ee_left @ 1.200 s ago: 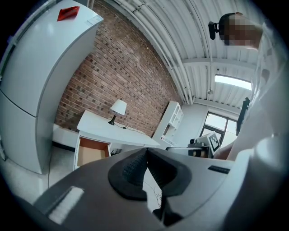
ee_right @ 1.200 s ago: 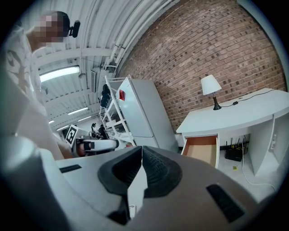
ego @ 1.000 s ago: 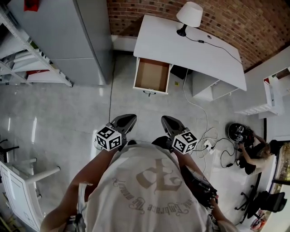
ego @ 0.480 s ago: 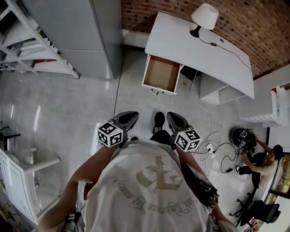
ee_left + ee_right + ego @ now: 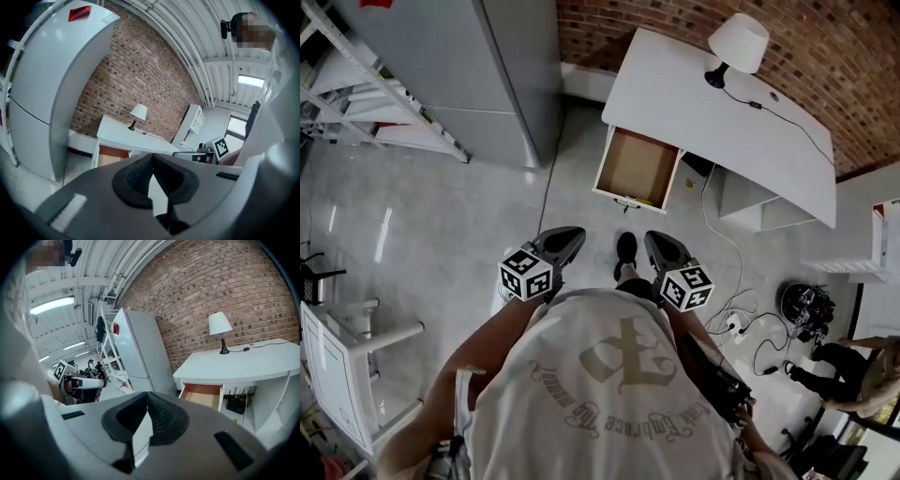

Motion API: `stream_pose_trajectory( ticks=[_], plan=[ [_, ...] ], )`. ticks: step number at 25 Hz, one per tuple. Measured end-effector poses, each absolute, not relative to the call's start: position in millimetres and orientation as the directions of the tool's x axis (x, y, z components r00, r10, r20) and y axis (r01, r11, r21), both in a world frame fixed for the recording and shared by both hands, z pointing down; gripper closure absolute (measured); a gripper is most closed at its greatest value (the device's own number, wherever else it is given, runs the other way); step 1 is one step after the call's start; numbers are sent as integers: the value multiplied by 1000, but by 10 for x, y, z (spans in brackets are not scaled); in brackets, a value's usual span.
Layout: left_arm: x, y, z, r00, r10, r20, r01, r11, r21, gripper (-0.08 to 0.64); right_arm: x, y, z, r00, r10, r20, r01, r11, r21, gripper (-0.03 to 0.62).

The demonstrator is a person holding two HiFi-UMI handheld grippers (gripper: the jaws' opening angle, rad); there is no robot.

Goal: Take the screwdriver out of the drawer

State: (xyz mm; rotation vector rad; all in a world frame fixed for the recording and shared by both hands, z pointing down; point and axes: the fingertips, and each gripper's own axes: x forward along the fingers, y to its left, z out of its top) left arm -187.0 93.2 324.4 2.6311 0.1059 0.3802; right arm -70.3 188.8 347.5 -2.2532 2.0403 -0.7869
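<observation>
While the drawer [image 5: 636,167] stands open, its brown bottom shows.

I face a white desk [image 5: 722,131] with a lamp [image 5: 739,43] at its far end. Left of the desk stands a grey cabinet [image 5: 422,66], possibly a fridge, by the brick wall [image 5: 825,66].

The scene is being lit brightly and evenly. Left of the white desk [image 5: 712,112], pale glare is being reflected by the floor [image 5: 384,234]. Around the desk, straight lines are being bent by the lenses, and the gripper views' corners are being darkened.
</observation>
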Motion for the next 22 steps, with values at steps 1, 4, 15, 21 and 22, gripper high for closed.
stream_pose_trajectory(
  ticks=[1,4,15,21,22],
  plan=[
    [-1771,900,3244,959,136,250,4,-885,466,554,-602,1840,3480,23,-933,360,-934,-149,-325,586],
    [-1466,810,3250,957,128,261,-6,-889,457,554,-282,1689,3499,6,-931,364,-935,-134,-328,586],
    [-671,486,3336,947,70,314,-82,-891,447,554,596,1269,3689,-75,-917,392,-941,-65,-332,586],
    [-263,350,3362,945,-7,327,-155,-890,429,552,932,1128,3919,-180,-882,435,-951,43,-308,586],
    [-203,327,3359,944,-19,328,-166,-889,426,552,987,1091,3929,-195,-878,436,-950,59,-306,586]
  ],
)
